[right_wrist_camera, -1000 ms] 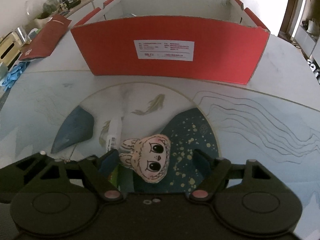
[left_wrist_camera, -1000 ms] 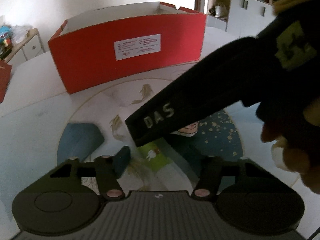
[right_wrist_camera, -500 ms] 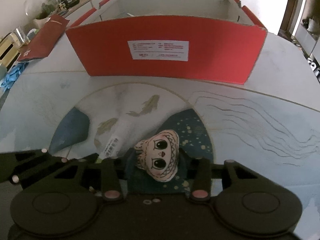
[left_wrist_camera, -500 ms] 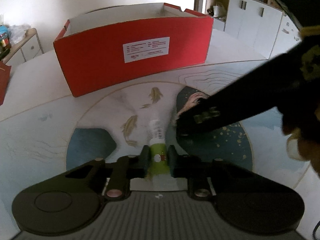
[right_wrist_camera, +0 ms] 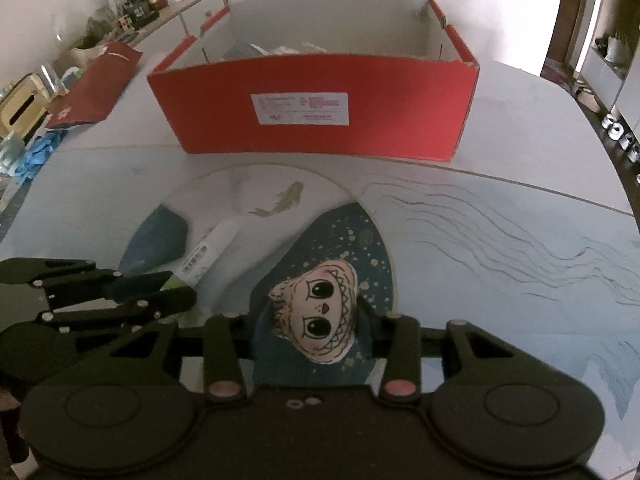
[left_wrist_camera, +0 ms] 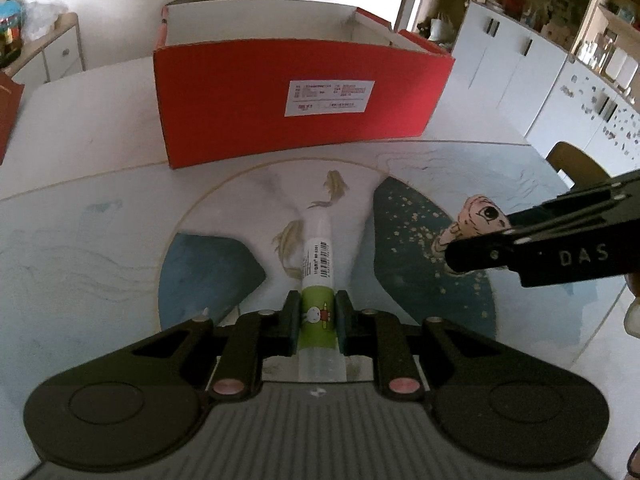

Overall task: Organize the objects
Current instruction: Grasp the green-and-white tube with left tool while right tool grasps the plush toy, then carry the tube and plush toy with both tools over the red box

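Tube: your left gripper (left_wrist_camera: 318,316) has a white tube (left_wrist_camera: 318,264) with a green printed band and a barcode label clamped at the green band; its pads press on both sides, and the tube's long end points out ahead toward the red box (left_wrist_camera: 296,100). From the right wrist view the same tube (right_wrist_camera: 208,252) slants over the mat, its lower end hidden behind your left gripper's fingers (right_wrist_camera: 160,300).
Left fingers: nearly closed, with only the narrow tube between them.
Plush toy: your right gripper (right_wrist_camera: 316,320) has a small pale plush head (right_wrist_camera: 320,312) with big dark eyes and stitched edging between its 2 fingers; both sides of the toy sit against the pads.
Right fingers: partly closed around the toy, gripping it. In the left wrist view the toy (left_wrist_camera: 476,220) peeks out above the dark right finger (left_wrist_camera: 480,254) marked with the letters DAS.
Where both things are: over the round, fish-printed part of the table mat (right_wrist_camera: 500,240), in front of the box; whether either one is touching the mat you cannot tell from these views.
Box: open-topped, red outside and white inside, with a white label on its near wall; it stands on the table (left_wrist_camera: 80,128) just past the mat's far edge. Some pale items show inside it (right_wrist_camera: 280,50), too unclear to name.
Surroundings: a dark red folder (right_wrist_camera: 96,88) and blue crumpled material (right_wrist_camera: 36,156) lie at the table's left side.
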### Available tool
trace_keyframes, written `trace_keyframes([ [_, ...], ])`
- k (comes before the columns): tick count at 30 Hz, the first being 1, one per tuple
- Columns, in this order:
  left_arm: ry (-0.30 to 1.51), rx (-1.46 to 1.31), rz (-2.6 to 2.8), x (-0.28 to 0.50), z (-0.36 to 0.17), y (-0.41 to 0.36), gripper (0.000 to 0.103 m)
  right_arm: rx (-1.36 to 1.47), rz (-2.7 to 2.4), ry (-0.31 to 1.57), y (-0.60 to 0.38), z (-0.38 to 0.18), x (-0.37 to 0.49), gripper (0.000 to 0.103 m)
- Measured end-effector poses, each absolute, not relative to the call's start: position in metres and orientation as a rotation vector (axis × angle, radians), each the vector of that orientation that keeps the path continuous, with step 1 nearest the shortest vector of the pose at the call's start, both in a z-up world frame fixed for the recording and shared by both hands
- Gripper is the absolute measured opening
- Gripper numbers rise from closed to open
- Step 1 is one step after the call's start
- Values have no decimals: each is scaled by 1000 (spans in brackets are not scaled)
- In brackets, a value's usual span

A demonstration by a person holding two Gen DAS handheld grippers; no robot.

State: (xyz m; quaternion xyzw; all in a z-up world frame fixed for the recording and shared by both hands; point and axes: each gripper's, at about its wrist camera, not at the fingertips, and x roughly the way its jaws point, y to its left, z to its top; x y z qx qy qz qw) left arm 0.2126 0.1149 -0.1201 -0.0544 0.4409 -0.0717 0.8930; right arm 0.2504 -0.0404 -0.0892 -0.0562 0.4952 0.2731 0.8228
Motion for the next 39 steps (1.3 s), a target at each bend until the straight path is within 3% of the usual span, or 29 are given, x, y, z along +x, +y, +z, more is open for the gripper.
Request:
trace_keyframes([
  [18, 823, -179, -206, 214, -48, 130, 16, -114, 605, 944, -47, -34, 243, 41],
  [39, 671, -33, -164, 318, 16, 153, 16, -208, 561, 749, -1, 23, 351, 41],
])
